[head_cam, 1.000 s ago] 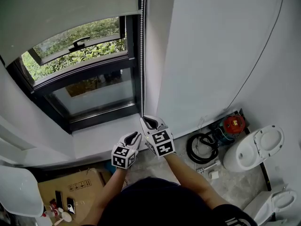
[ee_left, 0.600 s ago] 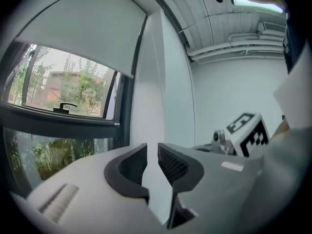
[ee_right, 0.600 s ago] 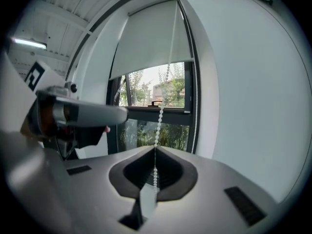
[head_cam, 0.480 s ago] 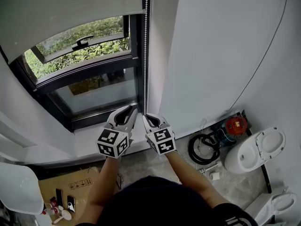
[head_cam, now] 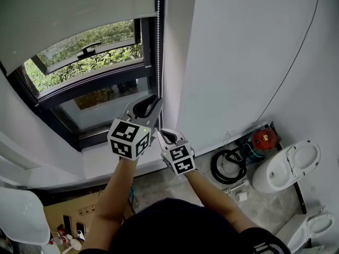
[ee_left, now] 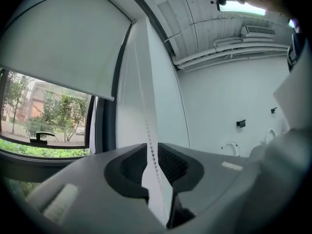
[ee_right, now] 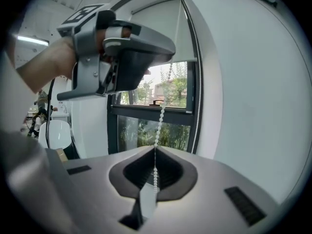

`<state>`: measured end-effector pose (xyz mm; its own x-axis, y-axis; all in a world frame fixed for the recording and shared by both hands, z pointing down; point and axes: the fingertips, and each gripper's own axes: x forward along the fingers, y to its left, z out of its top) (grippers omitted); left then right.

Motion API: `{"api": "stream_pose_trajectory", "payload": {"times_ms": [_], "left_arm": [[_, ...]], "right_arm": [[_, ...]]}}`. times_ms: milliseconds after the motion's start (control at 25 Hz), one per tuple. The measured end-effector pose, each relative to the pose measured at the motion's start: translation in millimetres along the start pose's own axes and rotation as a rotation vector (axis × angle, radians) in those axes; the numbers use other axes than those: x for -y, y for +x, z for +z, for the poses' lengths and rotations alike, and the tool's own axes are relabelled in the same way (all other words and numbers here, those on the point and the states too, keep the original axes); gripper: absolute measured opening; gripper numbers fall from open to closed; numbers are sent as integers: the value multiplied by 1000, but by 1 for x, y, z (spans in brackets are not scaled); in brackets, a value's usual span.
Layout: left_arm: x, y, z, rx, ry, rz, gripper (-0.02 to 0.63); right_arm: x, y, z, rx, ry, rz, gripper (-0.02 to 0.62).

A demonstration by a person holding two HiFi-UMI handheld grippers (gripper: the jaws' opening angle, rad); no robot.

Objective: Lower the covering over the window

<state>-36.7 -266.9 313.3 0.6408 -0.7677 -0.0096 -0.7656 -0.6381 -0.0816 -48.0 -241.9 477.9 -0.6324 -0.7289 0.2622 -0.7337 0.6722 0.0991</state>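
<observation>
Pinching the bead chain (head_cam: 160, 46) in the right gripper (head_cam: 165, 135), with jaws pressed fully together on the beads, just below the lower right corner of the window (head_cam: 106, 83). Reaching higher with the left gripper (head_cam: 153, 102), beside the window's lower pane at its right edge. Straddling the same chain there with jaws partly apart, keeping a narrow gap, with beads running through that gap and not pressed from either side. Sitting straight above the right gripper, as seen from the right gripper view, with the chain strung in a straight line from one to the other and on toward the window's upper right.

Covering only the top part of the window with the roller blind (head_cam: 79, 15), pale and flat, with its bottom hem across the upper pane. Leaving the sash handle (head_cam: 90, 49), the green foliage (head_cam: 106, 60) outside and the whole lower pane in plain sight. Running down the dark frame on the window's right side, close beside the white wall (head_cam: 238, 62).

Standing on the floor well to the right of the window: a white toilet (head_cam: 288, 165) and a coiled black hose (head_cam: 228, 165). Lying below the window's left part: a cardboard box (head_cam: 79, 210).
</observation>
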Motion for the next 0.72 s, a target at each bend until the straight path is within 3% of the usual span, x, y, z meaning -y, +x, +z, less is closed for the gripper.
{"api": "stream_pose_trajectory", "payload": {"times_ms": [120, 200, 360, 720], "left_arm": [[-5, 8, 6, -2, 3, 14, 59], [-6, 9, 6, 2, 5, 21, 25], [-3, 8, 0, 9, -40, -2, 14], [13, 2, -83, -143, -96, -24, 14]], "right_arm": [[-2, 1, 1, 0, -5, 2, 14], [-3, 1, 1, 0, -4, 2, 14], [-3, 2, -5, -22, -4, 5, 14], [-25, 11, -83, -196, 26, 45, 14]]}}
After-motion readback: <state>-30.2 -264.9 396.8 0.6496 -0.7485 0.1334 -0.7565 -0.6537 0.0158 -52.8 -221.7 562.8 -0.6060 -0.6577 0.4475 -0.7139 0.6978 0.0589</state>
